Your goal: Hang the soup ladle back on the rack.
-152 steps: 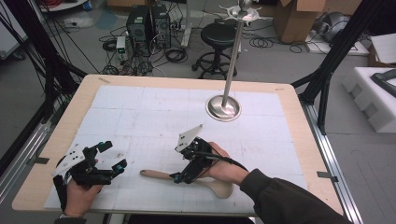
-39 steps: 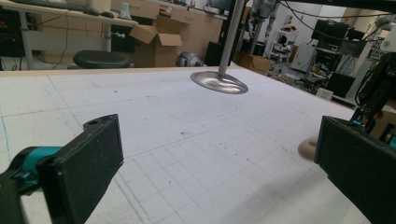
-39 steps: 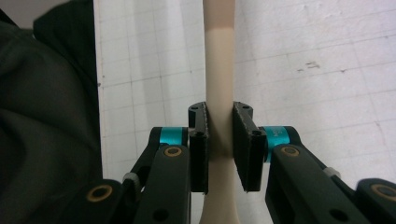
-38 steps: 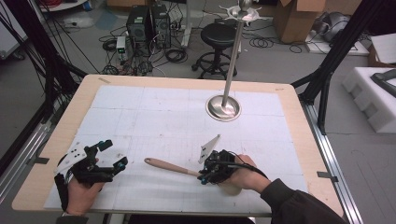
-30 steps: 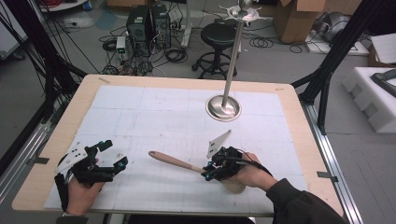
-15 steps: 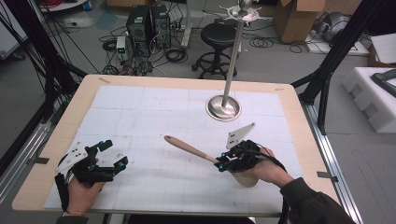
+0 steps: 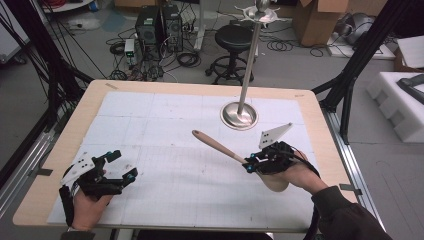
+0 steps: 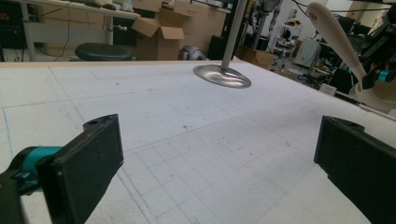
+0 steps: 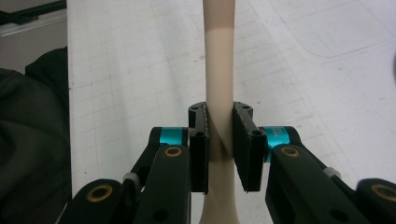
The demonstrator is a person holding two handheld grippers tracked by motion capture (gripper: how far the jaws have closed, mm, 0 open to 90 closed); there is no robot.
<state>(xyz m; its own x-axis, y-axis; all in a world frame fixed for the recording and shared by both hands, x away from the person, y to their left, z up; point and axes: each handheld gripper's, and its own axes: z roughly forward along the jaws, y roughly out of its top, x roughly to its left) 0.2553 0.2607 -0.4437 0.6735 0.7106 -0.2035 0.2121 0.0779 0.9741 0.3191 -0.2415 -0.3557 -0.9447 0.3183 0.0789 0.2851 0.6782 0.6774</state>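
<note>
Right gripper clamps my wooden spoon on its neck, jaws closed against both sides. I hold the spoon above the worktop near the right edge, handle angled up toward the far left, bowl at my right hand. Steel stand base sits just beyond, toward the far edge. Left gripper rests near the front-left corner, jaws wide apart, holding nothing.

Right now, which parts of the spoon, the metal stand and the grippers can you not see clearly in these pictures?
- Spoon bowl: high view, mostly hidden under the right gripper and hand.
- Spoon handle end: right gripper view, cut off by the top edge.
- Stand top: left gripper view, cut off by the top edge; high view, too small to read its arms.
- Left gripper: left gripper view, both jaws cut off by the edges.
</note>
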